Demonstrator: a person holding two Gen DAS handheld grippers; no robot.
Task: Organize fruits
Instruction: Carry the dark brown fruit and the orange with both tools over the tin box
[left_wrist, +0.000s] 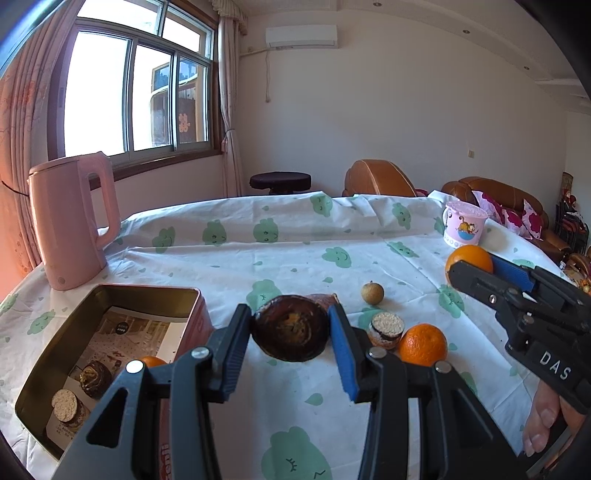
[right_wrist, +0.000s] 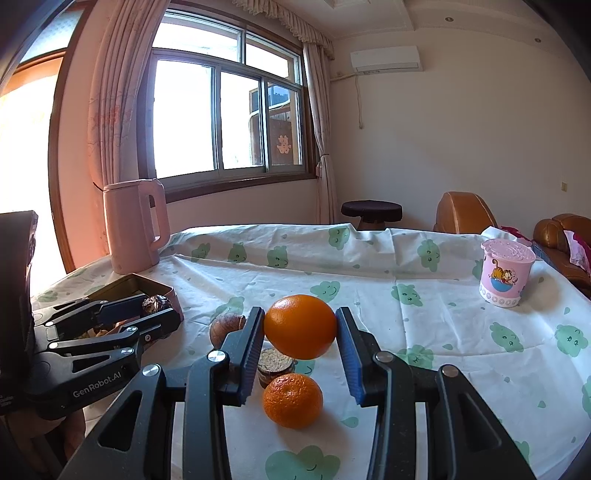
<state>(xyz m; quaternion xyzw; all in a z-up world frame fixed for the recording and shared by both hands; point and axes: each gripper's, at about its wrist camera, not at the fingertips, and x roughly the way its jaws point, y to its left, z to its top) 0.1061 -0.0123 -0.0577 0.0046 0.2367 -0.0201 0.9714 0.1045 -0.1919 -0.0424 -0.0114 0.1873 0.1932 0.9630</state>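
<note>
Left gripper (left_wrist: 290, 326): blue pads clamped on a dark brown, round, shrivelled fruit with an orange patch on its face (left_wrist: 290, 328), held clear of the cloth.

Right gripper (right_wrist: 300, 326): clamped on a smooth, round, bright orange (right_wrist: 300, 326), also lifted off the table.

Key relation: the open gold-lined rectangular metal tin (left_wrist: 66, 332) sits left of and just beside the left gripper. From the right wrist view it is beyond the left gripper, so the left hand is clearly nearer. The tin's long axis runs roughly toward the camera, with the opening facing up. My read: dark fruit goes in first, with a short move left and down.

Already in the tin: a printed paper liner, a dark lumpy piece, a grain-topped round and a bit of orange at the near wall.

Left on the cloth: a pebbly mandarin (right_wrist: 292, 400), a small grain-topped round snack with a dark middle (left_wrist: 386, 329), a small tan round fruit (left_wrist: 372, 292).

Surface: table under a wrinkled white cloth with green cloud prints (left_wrist: 295, 243); soft, so fruit may roll.

Room: pink kettle (left_wrist: 70, 221) behind the tin, pink lidded cartoon tub (right_wrist: 506, 273) far right, window and brown sofa behind.
</note>
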